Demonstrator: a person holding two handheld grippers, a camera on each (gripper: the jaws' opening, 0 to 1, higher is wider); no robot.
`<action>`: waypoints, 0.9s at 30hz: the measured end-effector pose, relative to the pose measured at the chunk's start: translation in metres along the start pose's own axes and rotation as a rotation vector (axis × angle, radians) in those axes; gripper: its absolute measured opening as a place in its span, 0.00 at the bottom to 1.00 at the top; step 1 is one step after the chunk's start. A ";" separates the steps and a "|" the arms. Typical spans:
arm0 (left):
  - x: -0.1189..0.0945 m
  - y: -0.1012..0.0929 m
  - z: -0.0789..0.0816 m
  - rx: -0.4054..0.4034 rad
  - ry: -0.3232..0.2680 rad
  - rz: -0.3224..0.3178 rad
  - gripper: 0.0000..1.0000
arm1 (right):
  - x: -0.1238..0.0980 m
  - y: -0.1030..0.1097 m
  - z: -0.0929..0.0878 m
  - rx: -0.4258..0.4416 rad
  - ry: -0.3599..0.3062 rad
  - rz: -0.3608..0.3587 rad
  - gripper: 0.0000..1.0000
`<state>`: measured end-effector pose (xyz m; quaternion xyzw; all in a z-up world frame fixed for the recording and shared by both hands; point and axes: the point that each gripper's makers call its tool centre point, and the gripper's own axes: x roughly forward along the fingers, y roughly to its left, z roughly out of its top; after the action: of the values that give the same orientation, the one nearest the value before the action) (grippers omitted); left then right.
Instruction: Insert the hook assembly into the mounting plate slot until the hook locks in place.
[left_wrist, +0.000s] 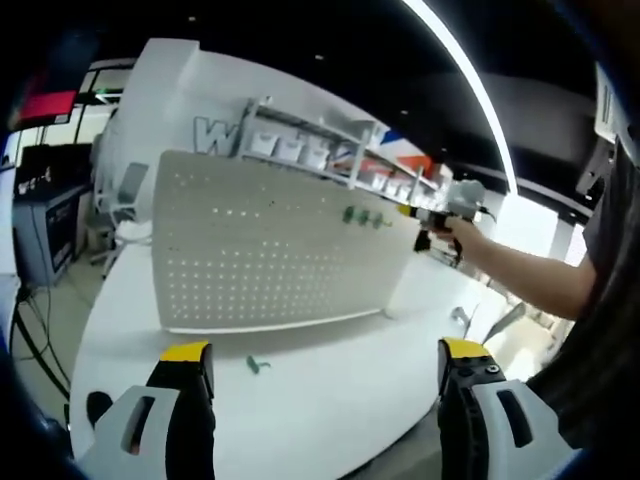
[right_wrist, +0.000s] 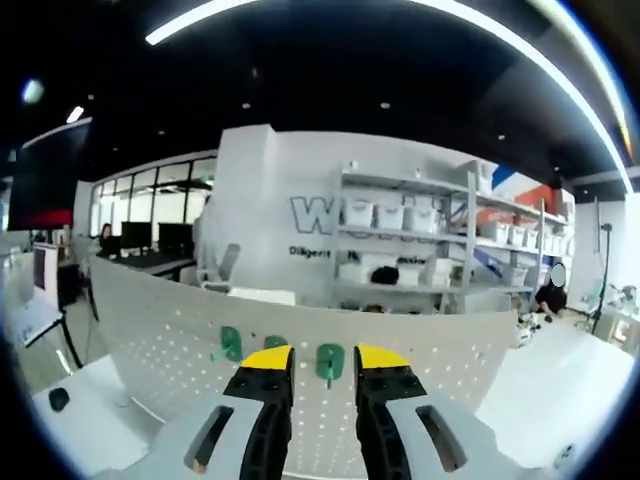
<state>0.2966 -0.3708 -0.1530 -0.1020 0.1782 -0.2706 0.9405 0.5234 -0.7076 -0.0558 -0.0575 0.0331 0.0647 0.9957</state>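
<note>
A white pegboard mounting plate (left_wrist: 260, 260) stands upright on a white table (left_wrist: 330, 410). Three green hooks (left_wrist: 362, 216) hang near its upper right. One more green hook (left_wrist: 258, 365) lies loose on the table in front of the plate. My left gripper (left_wrist: 323, 352) hangs wide open above the table's near edge, holding nothing. A person's hand holds my right gripper (left_wrist: 432, 222) at the plate's upper right. In the right gripper view, my right gripper (right_wrist: 325, 360) is narrowly open against the plate (right_wrist: 150, 340). A mounted green hook (right_wrist: 328, 362) shows in the gap, untouched by either jaw.
Two other green hooks (right_wrist: 231, 345) sit to the left on the plate. Shelves with white bins (right_wrist: 420, 225) stand behind it. A small dark object (left_wrist: 98, 405) lies near the table's left edge. The person's forearm (left_wrist: 530, 275) reaches in from the right.
</note>
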 end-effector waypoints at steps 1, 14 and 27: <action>-0.001 -0.001 -0.001 0.006 0.002 0.002 0.94 | -0.004 0.002 -0.002 -0.007 0.003 0.005 0.22; -0.019 -0.008 -0.025 0.031 0.035 0.006 0.94 | -0.072 0.070 -0.044 -0.011 0.061 0.145 0.24; -0.042 0.001 -0.052 0.068 0.081 0.001 0.95 | -0.148 0.138 -0.085 -0.007 0.103 0.242 0.25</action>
<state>0.2437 -0.3518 -0.1898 -0.0590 0.2069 -0.2801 0.9356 0.3540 -0.6002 -0.1446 -0.0596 0.0906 0.1813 0.9774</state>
